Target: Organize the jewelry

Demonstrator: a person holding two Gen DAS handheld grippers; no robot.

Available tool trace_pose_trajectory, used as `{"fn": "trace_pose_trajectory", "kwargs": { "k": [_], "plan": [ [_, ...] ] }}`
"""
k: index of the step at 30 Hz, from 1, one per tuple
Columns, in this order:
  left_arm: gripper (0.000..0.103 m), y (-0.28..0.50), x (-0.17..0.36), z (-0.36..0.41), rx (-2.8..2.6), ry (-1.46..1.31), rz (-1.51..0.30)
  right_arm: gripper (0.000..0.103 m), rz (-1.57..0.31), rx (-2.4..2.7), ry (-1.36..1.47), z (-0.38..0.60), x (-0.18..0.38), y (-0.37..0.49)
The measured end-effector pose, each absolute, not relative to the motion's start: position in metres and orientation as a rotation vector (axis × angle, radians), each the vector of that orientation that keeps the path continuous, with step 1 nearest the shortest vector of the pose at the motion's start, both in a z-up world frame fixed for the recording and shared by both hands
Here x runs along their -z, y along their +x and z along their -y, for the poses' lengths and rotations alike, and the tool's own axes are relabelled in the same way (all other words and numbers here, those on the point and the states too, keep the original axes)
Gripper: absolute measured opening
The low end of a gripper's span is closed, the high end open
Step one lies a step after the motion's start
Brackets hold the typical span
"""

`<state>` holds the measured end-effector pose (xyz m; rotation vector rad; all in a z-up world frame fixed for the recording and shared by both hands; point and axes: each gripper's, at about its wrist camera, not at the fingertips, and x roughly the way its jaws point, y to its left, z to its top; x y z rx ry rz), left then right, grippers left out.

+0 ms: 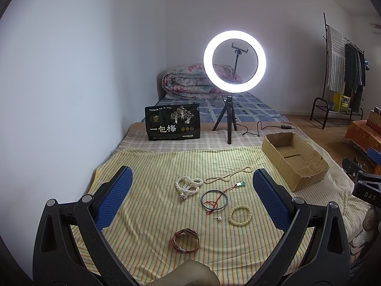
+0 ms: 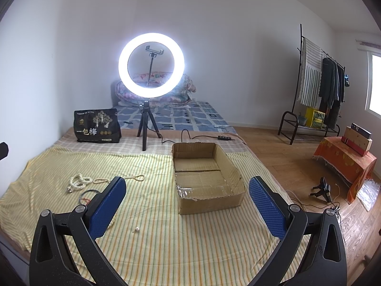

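Jewelry lies on a yellow striped cloth [image 1: 147, 190]. In the left wrist view I see a white pearl necklace [image 1: 188, 187], a cream bead strand [image 1: 228, 175], a dark bangle [image 1: 213, 199] with a red cord and green pendant [image 1: 241, 185], a cream bead bracelet [image 1: 240, 215], a small pearl earring [image 1: 218, 218] and a brown watch [image 1: 185, 240]. An empty cardboard box [image 2: 207, 176] stands to the right, also in the left wrist view [image 1: 294, 160]. My left gripper [image 1: 191, 183] is open above the jewelry. My right gripper [image 2: 188, 190] is open, facing the box.
A lit ring light on a tripod [image 1: 232, 116] and a black snack bag [image 1: 172, 125] stand behind the cloth. A folded quilt [image 1: 188, 81] lies at the far end. A clothes rack [image 2: 316, 95] and an orange-covered stand [image 2: 345, 162] are on the floor at right.
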<state>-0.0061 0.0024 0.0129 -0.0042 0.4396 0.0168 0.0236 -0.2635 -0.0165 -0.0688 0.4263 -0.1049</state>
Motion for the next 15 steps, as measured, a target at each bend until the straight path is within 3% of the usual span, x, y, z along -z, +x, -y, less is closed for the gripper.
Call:
{"fn": "trace_pose_trajectory", "kwargs": {
  "k": [15],
  "plan": [
    [0.103,-0.0021,-0.0052,-0.0082,-0.037,0.004,-0.46,0.102,-0.425,0.085,-0.073,0.2553,0.0163,0.0256]
  ]
}}
